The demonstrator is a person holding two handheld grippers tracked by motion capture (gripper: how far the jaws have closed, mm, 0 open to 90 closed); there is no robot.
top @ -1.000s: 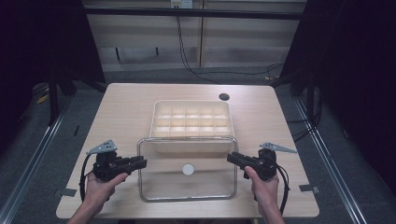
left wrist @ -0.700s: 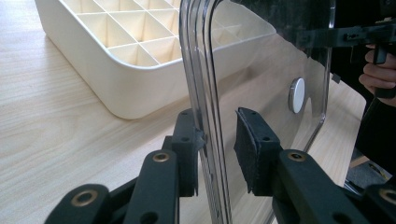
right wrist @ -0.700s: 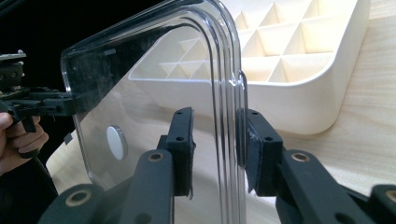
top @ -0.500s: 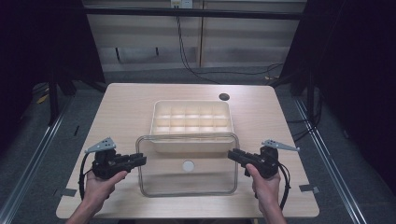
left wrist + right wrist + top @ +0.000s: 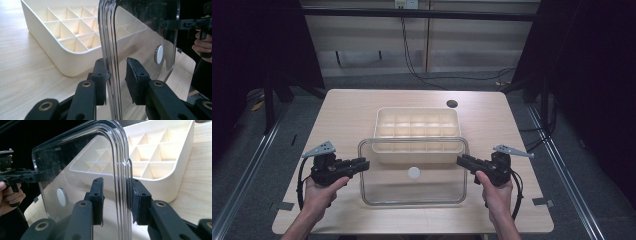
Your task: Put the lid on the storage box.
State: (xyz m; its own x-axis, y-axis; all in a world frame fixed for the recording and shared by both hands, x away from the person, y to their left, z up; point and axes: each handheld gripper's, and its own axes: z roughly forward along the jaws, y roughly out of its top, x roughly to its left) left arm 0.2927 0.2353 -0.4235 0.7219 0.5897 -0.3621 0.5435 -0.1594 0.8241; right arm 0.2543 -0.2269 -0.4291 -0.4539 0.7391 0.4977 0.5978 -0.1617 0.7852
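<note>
Clear lid (image 5: 412, 172) held above the worktop (image 5: 352, 107), near a cream divided tray (image 5: 417, 125); left gripper (image 5: 358, 164) and right gripper (image 5: 463, 160) straddle its edges, jaws slightly apart.

We could read no text, label, brand, number or sign anywhere in these views.
</note>
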